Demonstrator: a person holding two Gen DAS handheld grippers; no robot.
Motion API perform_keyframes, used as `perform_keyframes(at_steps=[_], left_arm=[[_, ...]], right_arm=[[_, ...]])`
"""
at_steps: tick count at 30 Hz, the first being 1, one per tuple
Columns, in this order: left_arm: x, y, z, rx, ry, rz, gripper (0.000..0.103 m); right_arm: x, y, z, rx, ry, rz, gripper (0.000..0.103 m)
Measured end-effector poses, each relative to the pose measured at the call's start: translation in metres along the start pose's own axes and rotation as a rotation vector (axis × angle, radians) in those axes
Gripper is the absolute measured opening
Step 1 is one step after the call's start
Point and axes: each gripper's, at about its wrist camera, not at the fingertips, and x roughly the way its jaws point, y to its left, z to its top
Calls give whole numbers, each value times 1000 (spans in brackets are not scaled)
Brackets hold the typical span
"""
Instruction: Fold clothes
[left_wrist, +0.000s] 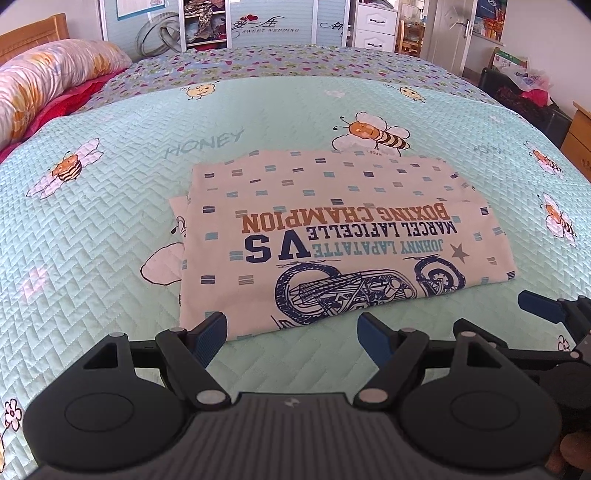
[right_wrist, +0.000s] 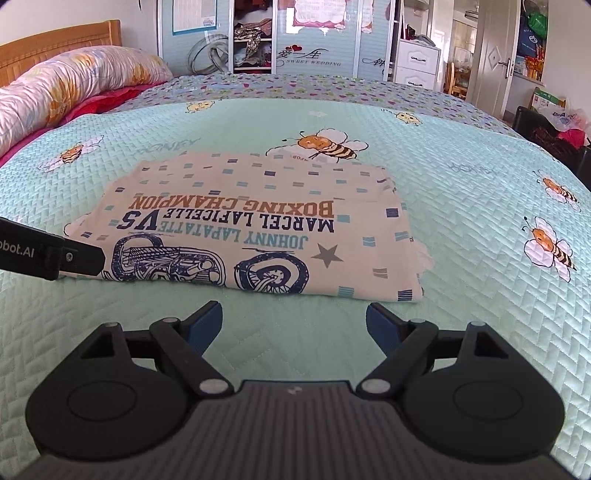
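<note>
Left gripper (left_wrist: 291, 334) and right gripper (right_wrist: 294, 325) released, empty, folded shirt (left_wrist: 332, 236) long axis sideways, print upside-down

A home bedroom: quilted bee bedspread (left_wrist: 147, 229), pillow (left_wrist: 48, 81), wooden headboard (right_wrist: 55, 44), wardrobe (right_wrist: 314, 37).

shirt (left_wrist: 332, 236) on bed (left_wrist: 110, 221), pillow (left_wrist: 48, 85) behind-left

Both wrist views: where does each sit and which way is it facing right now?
Left wrist: on the left gripper, angled down across the bed at the folded shirt; its own open fingers show, the right gripper at right.
Right wrist: on the right gripper, same downward slant at the shirt; its open fingers show, the left gripper's finger at left.
Shared: shirt, bee bedspread, pillow, wardrobe.
</note>
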Motion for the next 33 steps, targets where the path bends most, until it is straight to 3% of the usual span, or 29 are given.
perform_keyframes(at_steps=[2,4,9,12,16,21,25,28,33], left_arm=[[3,7,-4,-28,5,-5,80],[5,22,-11,-114,8,-63,80],[22,86,-46,-541,36,-350,80],[34,118,-70,-768,-9,-508,80],[43,134,-81,-916,-43,-603,80],[54,135,-78,-1030,-87,-649,81],[47,124,-78,-1016,-164,-620,81],[41,113,-76,-944,-219,-578,82],[44,107,-70,-929,-220,-556,85]], right_arm=[[1,0,0,-2,5,-5,85],[0,-1,0,-7,5,-13,85],[-4,0,9,-16,-9,-34,85],[-8,6,20,-46,-27,-34,85],[-10,25,40,-100,-60,-26,85],[-3,58,74,-182,-89,1,85],[13,92,118,-296,-83,51,85],[38,117,162,-344,3,114,85],[93,190,201,-478,274,159,85]])
